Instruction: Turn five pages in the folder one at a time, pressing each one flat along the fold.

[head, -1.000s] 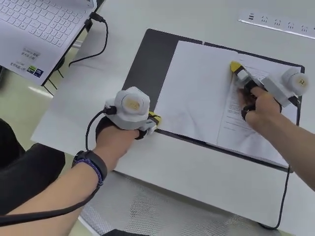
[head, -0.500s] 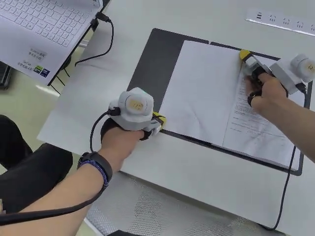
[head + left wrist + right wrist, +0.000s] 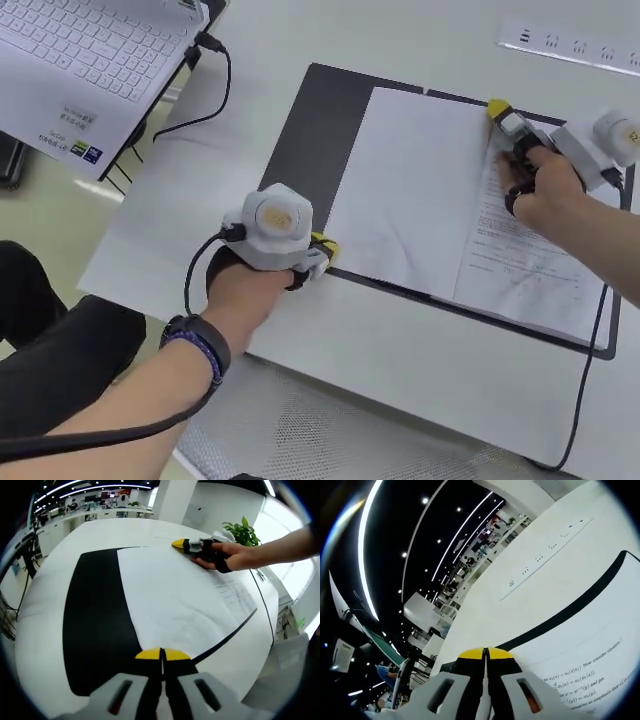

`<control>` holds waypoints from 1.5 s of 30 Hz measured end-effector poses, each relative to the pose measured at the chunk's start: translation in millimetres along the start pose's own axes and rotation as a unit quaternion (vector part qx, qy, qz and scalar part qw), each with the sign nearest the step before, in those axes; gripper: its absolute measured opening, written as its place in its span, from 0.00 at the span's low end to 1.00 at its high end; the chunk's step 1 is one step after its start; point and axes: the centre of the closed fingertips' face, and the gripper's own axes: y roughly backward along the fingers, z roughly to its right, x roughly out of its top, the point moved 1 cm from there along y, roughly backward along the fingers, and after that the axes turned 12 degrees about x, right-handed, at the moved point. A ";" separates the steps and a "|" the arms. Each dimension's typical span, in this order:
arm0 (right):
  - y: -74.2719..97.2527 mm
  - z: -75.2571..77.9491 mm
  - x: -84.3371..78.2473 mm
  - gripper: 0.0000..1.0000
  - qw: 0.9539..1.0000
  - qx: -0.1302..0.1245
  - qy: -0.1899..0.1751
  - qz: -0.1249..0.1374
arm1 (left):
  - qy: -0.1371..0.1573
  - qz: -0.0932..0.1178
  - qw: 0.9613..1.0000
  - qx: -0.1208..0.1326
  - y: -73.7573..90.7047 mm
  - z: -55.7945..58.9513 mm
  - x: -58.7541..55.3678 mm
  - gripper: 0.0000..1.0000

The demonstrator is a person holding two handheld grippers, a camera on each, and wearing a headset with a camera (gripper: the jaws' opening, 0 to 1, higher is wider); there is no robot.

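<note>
An open black folder (image 3: 310,140) lies flat on a white desk (image 3: 400,340), its left inner cover bare and dark. A blank white sheet (image 3: 410,190) lies across the middle of the folder, and a printed page (image 3: 520,270) lies on the right half. The left claw (image 3: 318,250) rests at the folder's near edge, just beside the blank sheet's lower corner. Its yellow-tipped jaws are pressed together, with nothing seen between them. The right claw (image 3: 497,110) sits at the far edge of the folder, near the fold where the blank sheet meets the printed page, its tip down on the paper. Its jaws are also pressed together — in the right gripper view, lines of printed text show just beside them. The two claws are well apart, at opposite edges of the folder. On the desk beyond the folder, a white laptop (image 3: 80,60) sits at the far left with a black cable (image 3: 215,85) plugged into its side, and a white power strip (image 3: 570,45) lies along the far right. The room is an open office — long ceiling light strips (image 3: 445,535) run overhead, and a green plant (image 3: 245,530) stands past the desk.
</note>
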 end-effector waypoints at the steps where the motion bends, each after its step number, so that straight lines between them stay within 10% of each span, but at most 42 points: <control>1: -0.2 0.4 -0.4 0.00 1.000 -0.001 0.007 -0.002 | 0.000 0.000 1.000 0.000 0.2 0.0 -0.2 0.00; 45: 75.1 -63.5 -63.9 0.00 0.996 0.043 0.066 -0.053 | -0.001 0.010 1.000 0.000 -1.0 -1.5 0.5 0.00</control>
